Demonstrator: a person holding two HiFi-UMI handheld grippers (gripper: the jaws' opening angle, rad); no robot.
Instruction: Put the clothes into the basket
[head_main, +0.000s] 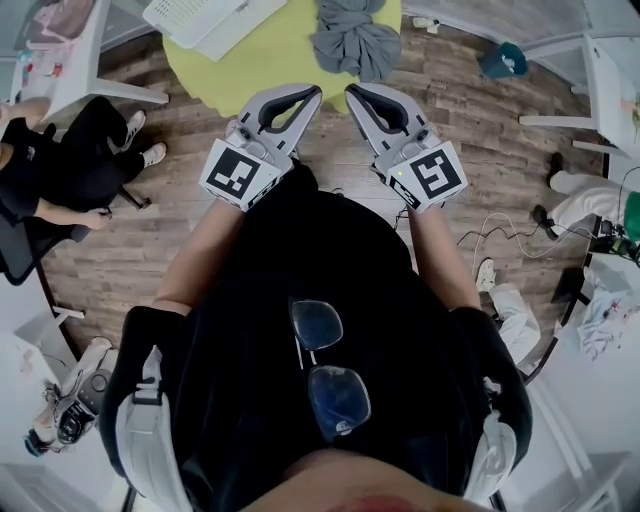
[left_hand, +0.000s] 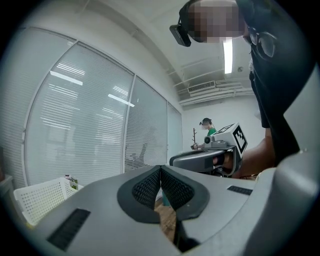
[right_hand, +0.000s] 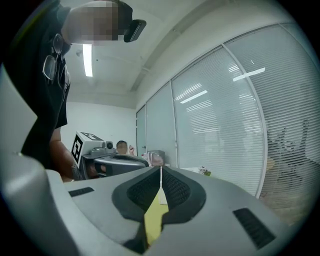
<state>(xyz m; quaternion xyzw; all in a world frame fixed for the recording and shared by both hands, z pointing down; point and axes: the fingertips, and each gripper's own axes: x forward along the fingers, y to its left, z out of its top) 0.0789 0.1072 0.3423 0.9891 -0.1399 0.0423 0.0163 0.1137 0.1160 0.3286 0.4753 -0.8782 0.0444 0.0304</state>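
Grey crumpled clothes (head_main: 356, 42) lie in a heap on the far right part of a round yellow-green counter (head_main: 270, 65), partly hanging over its edge. A white perforated plastic basket (head_main: 205, 18) stands on the far left part of the same counter, well apart from the heap; the left gripper view shows it low at the left (left_hand: 39, 199) in front of windows with white blinds (left_hand: 90, 125).

The left gripper (head_main: 313, 95) and the right gripper (head_main: 352, 93) are held level side by side, near the counter's near edge and above the wooden plank floor (head_main: 480, 130), their tips leaning towards each other. Neither touches the clothes or the basket.

In the left gripper view the ribbed black fingers (left_hand: 148, 188) meet at their tips with nothing between them. In the right gripper view the fingers (right_hand: 145, 192) are likewise pressed together and empty, and the yellow-green counter shows through the narrow slot below them.

A pair of glasses (head_main: 328, 368) hangs on the person's black shirt. A seated person in black (head_main: 70, 160) is at the left, and a teal cap (head_main: 503, 62) lies on the floor far right.
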